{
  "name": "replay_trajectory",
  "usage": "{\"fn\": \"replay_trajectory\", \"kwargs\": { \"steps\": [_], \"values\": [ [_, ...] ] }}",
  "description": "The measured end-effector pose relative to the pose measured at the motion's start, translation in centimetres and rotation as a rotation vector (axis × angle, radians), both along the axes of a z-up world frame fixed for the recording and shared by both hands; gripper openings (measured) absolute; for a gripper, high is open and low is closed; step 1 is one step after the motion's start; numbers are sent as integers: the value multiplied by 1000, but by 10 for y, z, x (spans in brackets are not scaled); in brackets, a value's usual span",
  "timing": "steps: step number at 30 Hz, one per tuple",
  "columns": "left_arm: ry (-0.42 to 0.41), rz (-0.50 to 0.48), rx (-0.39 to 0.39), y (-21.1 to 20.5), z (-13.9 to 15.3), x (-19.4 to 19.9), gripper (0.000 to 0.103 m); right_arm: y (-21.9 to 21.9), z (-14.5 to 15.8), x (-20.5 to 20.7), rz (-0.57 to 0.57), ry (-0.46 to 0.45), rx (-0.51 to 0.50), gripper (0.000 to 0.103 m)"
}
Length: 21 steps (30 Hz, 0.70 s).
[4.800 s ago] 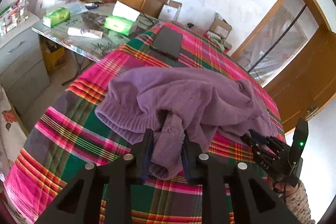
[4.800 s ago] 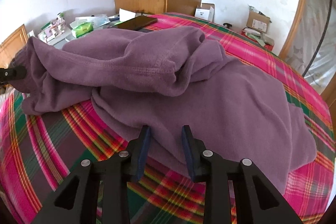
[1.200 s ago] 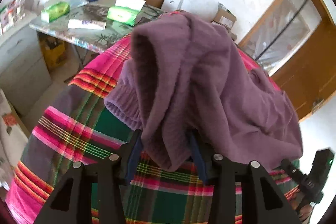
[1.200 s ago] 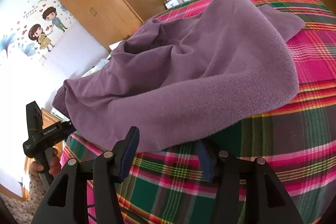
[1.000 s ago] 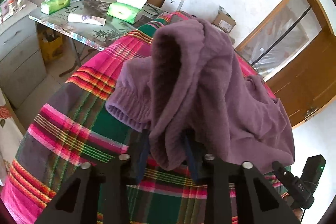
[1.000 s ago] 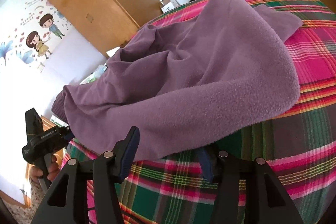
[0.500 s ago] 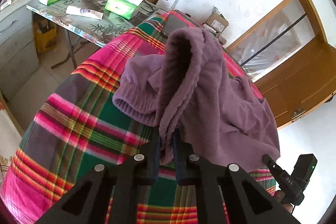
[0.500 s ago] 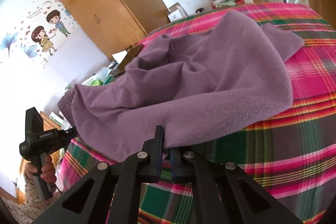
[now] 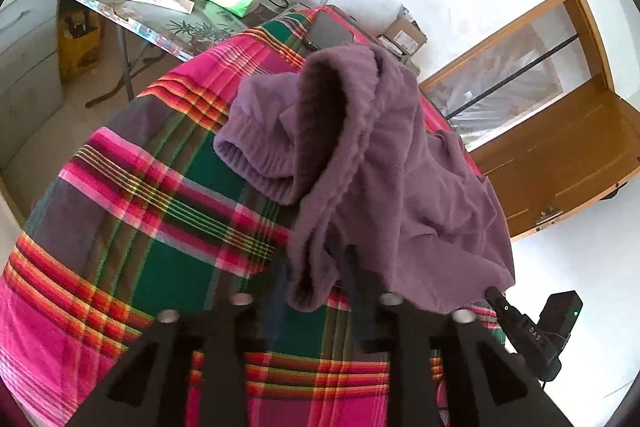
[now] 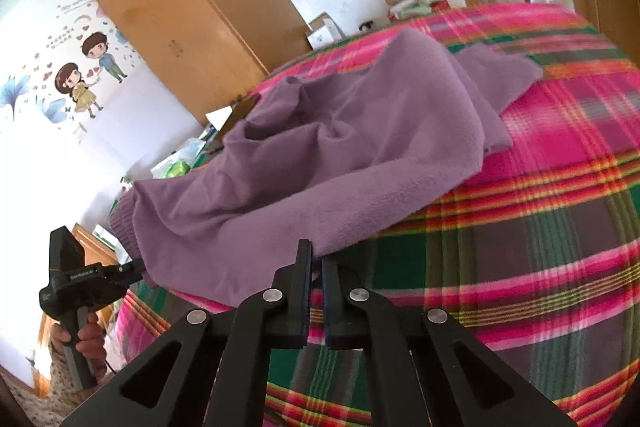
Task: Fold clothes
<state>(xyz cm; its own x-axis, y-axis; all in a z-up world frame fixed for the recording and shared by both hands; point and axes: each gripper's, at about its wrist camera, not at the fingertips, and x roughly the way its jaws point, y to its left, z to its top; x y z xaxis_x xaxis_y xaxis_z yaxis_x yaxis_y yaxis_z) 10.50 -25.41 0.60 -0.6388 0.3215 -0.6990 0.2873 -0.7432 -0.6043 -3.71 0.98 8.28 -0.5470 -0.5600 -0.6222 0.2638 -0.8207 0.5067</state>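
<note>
A purple fleece garment (image 9: 380, 167) lies bunched on a bed with a pink and green plaid blanket (image 9: 140, 227). One ribbed fold rises in a hump and hangs down between the fingers of my left gripper (image 9: 318, 279). Those jaws are opening and stand apart from the cloth on both sides. In the right wrist view the garment (image 10: 360, 147) spreads across the blanket (image 10: 540, 227). My right gripper (image 10: 316, 259) pinches its near edge in a narrow gap, and its jaws are just starting to open. Each gripper also shows in the other's view: the right gripper (image 9: 490, 293), the left gripper (image 10: 136, 267).
A side table (image 9: 160, 7) with green packets stands left of the bed, with grey drawers (image 9: 24, 39) beside it. A dark phone (image 9: 330, 31) lies at the bed's far end. Cardboard boxes (image 9: 404, 31), a wooden door (image 9: 560, 167) and a wardrobe (image 10: 180, 27) line the walls.
The left jaws, pinched on the raised fold half a second ago, have spread apart. The right jaws, wide a second ago, have come together on the garment's edge.
</note>
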Motion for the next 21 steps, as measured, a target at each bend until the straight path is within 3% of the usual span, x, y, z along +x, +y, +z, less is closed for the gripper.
{"fn": "replay_trajectory", "kwargs": {
  "steps": [4, 6, 7, 11, 16, 17, 18, 20, 21],
  "values": [
    [-14, -32, -49, 12, 1, -5, 39, 10, -9, -3, -29, -29, -25, 16],
    [-42, -31, -56, 15, -3, -9, 39, 12, -12, -3, -22, -33, -47, 28],
    [-52, -23, -54, 15, -4, -10, 39, 13, -13, -2, -12, -33, -69, 40],
    [-57, 2, -43, 13, -5, -15, 40, 6, -14, -6, 34, -25, -108, 43],
    [-58, 20, -38, 12, -5, -16, 39, -14, -19, -21, 76, -51, -88, 43],
    [-61, 21, -41, 12, -5, -16, 38, -16, -19, -21, 80, -49, -84, 39],
    [-67, 14, -49, 13, -5, -17, 31, -19, -19, -22, 83, -46, -79, 33],
    [-70, 3, -56, 14, -5, -17, 23, -23, -18, -22, 91, -40, -69, 11],
    [-69, -2, -55, 14, -5, -17, 18, -24, -17, -21, 94, -34, -63, 9]
  ]
}}
